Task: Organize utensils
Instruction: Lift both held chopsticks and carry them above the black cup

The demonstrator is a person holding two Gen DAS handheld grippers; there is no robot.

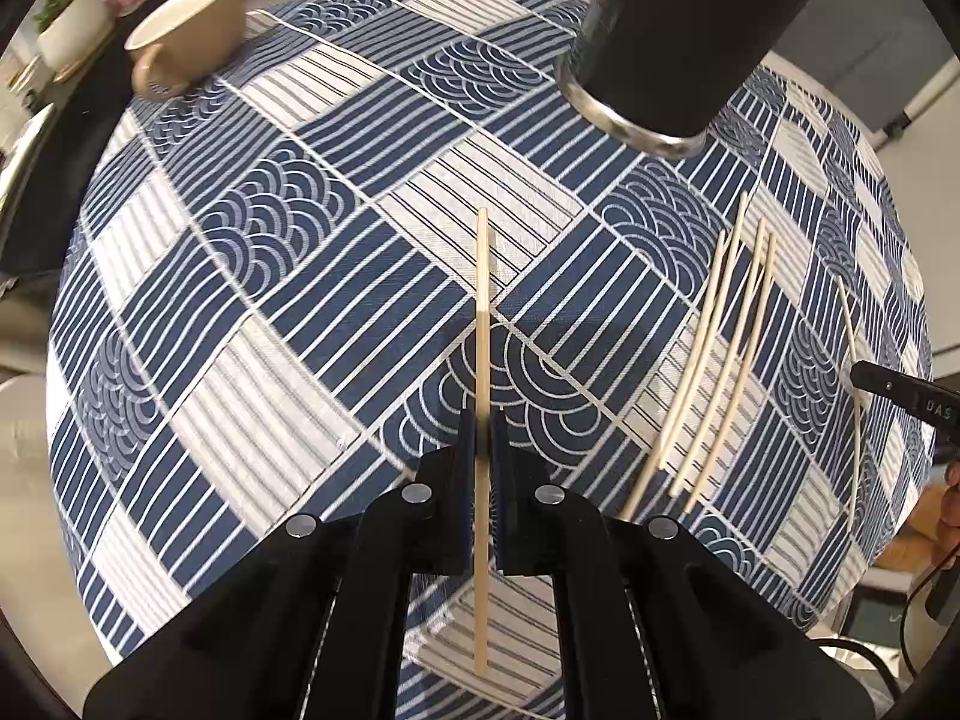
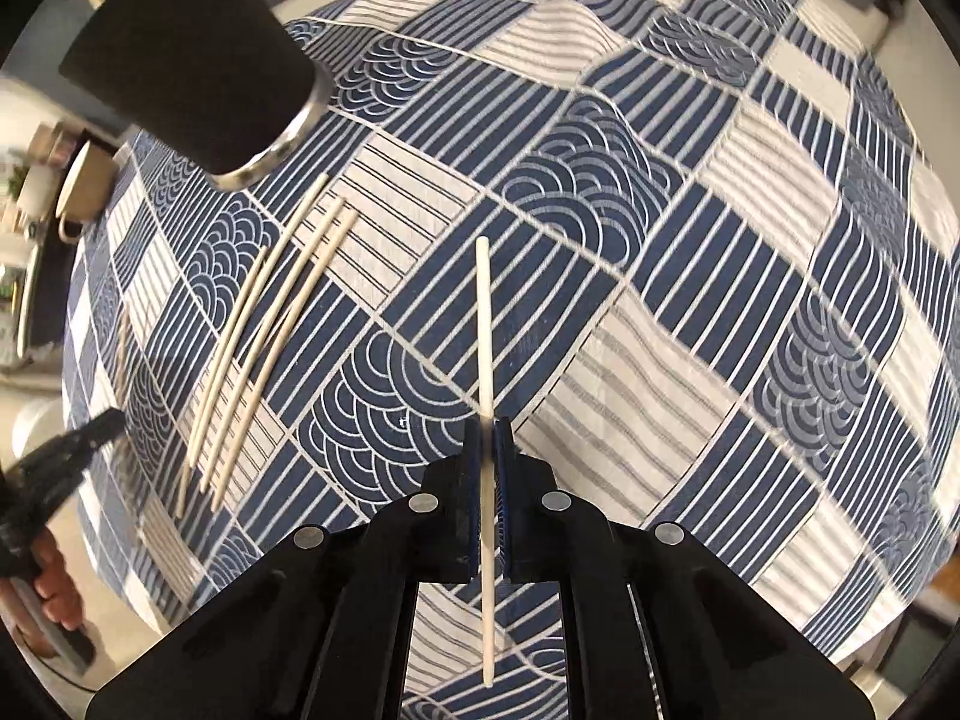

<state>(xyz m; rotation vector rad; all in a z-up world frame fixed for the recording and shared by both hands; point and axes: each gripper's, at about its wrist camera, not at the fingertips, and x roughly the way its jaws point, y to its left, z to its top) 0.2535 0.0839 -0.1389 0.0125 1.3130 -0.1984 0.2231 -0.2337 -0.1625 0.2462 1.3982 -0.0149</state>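
My left gripper [image 1: 482, 420] is shut on a flat wooden chopstick [image 1: 482, 312] that points forward above the table. My right gripper [image 2: 487, 426] is shut on a pale round chopstick [image 2: 485, 324], also held above the cloth. Several loose chopsticks [image 1: 717, 354] lie side by side on the cloth, right of my left gripper; they also show in the right wrist view [image 2: 264, 330], left of my right gripper. A tall black cup with a steel base [image 1: 684, 42] stands at the far side; it also shows in the right wrist view [image 2: 192, 60]. The right gripper [image 1: 900, 402] shows at the left view's right edge.
The table wears a blue and white patterned cloth [image 1: 300, 276]. A tan mug [image 1: 180, 30] stands at the far left edge. A white plant pot [image 1: 66, 30] sits beyond it, off the table. The left gripper [image 2: 66, 462] and a hand show at the right view's left edge.
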